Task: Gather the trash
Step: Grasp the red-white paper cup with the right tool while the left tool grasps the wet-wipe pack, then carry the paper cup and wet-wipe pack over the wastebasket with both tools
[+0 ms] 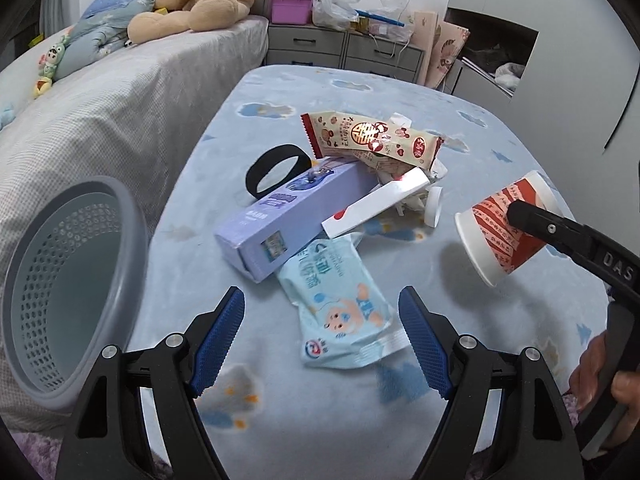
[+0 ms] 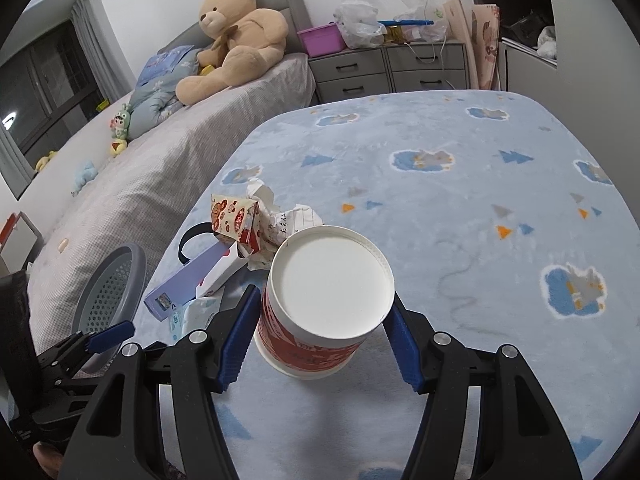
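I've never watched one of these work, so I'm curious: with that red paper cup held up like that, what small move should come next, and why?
Probably carry the paper cup leftward toward the grey basket. The right gripper is shut on the cup and holds it above the blue blanket, while the basket stands by the pile's left side, its mouth open.

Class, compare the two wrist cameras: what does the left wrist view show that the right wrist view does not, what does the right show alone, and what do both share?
Only the left wrist view shows the white bottle cap, the whole blue wipes packet, the open, empty left gripper from behind, and the paper cup side-on.

Only the right wrist view shows the cup's white base, the right gripper clamping it from both sides, the dark window, and crumpled paper clearly.

Both show the grey basket, purple box, snack wrapper, black band and teddy bear.
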Tool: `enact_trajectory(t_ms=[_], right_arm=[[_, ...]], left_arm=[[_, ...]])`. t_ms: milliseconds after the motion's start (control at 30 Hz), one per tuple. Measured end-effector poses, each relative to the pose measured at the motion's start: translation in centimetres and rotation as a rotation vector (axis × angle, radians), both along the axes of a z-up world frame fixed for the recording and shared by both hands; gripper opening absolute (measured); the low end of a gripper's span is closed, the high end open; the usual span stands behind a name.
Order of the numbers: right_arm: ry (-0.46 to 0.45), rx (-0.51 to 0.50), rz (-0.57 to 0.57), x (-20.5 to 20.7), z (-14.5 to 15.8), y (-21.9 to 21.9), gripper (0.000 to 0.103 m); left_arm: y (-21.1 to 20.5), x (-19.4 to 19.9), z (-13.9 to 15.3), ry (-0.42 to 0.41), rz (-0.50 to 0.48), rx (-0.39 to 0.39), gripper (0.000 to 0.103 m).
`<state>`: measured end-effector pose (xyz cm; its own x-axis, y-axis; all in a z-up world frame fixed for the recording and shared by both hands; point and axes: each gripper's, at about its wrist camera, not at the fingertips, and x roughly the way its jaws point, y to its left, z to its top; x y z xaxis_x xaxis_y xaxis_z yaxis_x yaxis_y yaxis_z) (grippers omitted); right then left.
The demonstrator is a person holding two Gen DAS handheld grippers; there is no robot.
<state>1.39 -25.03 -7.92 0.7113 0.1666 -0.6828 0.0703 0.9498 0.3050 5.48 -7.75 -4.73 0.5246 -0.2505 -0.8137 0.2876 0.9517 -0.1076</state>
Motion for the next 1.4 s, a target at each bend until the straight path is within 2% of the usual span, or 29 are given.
enact_trajectory(t_ms=[433,533,667,800,1100,1400], right_arm=[[-0.003,-0.012,0.005,0.0,0.2,-0.2,0.06],[-0.001,-0.012,0.007,-0.1,0.2,-0.3,0.06],[-0.002,-0.011,0.007,-0.1,0.2,-0.3,0.06],[-0.003,-0.012,0.007,0.0,0.1,-0.4,0.06],[-0.004,-0.017,0.012,-0.1,0.1,-0.3,0.06],[-0.019,-0.037,0.053,-0.5,0.9,2.0,0.06]], left_arm=[[-1.5,2.5,-2.5,0.081,0.013,0.039,0.076],[-1.7,2.7,-2.9,0.084,0.013,0.051,0.073],[-2.0,2.8,-3.4,0.109,0.004,0.063,0.045],[-1.5,2.1,-3.2,0.109,-0.003,0.041,0.044],[-0.2,-2.0,-1.7,0.07,-0.033,0.021,0.044],[4.0,-3.4,2.3,-0.075,0.034,0.05,0.044]])
